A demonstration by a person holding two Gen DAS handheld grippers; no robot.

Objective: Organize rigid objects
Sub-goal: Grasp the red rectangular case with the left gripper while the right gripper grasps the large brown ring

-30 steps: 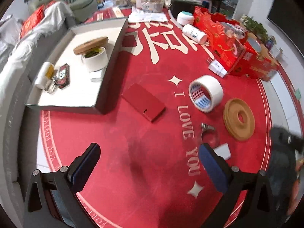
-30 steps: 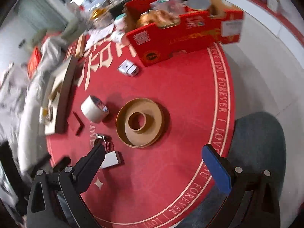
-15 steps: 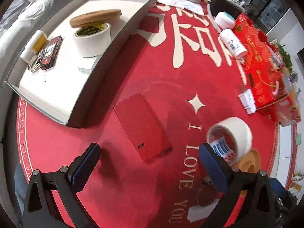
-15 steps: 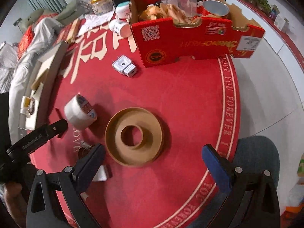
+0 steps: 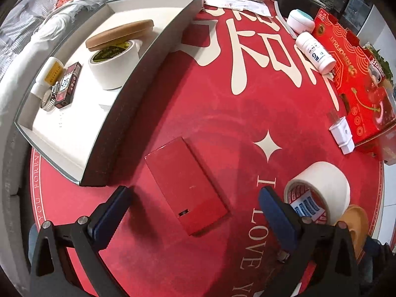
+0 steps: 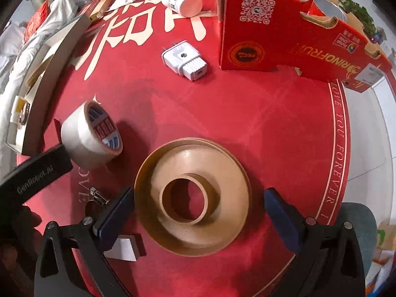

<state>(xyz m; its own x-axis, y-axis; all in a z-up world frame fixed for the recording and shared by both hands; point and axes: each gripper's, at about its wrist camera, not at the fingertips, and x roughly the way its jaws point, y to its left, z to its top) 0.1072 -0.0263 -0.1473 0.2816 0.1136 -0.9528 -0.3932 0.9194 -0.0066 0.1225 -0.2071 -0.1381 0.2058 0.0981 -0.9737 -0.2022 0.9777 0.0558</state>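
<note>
A flat red box [image 5: 188, 185] lies on the red round mat, between the wide-apart fingers of my open left gripper [image 5: 193, 210]. A white tape roll [image 5: 319, 185] [image 6: 89, 138] lies on its side to the right of it. In the right wrist view a tan ring-shaped disc [image 6: 193, 195] lies flat, with my open right gripper [image 6: 198, 212] straddling it, one blue pad at each side and apart from its rim. A grey-walled white tray [image 5: 74, 133] at the left holds a tape roll [image 5: 113, 64] under a cork lid, a small dark box and a metal ring.
A red fruit carton [image 6: 284, 37] stands at the far right. A white plug adapter [image 6: 185, 59], a white pill bottle [image 5: 315, 52], a metal clamp [image 6: 96, 195] and a small white card [image 6: 122, 248] lie on the mat. The left tool's black body [image 6: 34, 175] crosses the right view.
Both grippers have moved forward and lower. The left one now frames the red box; the right one now straddles the tan disc. Both stay open.
</note>
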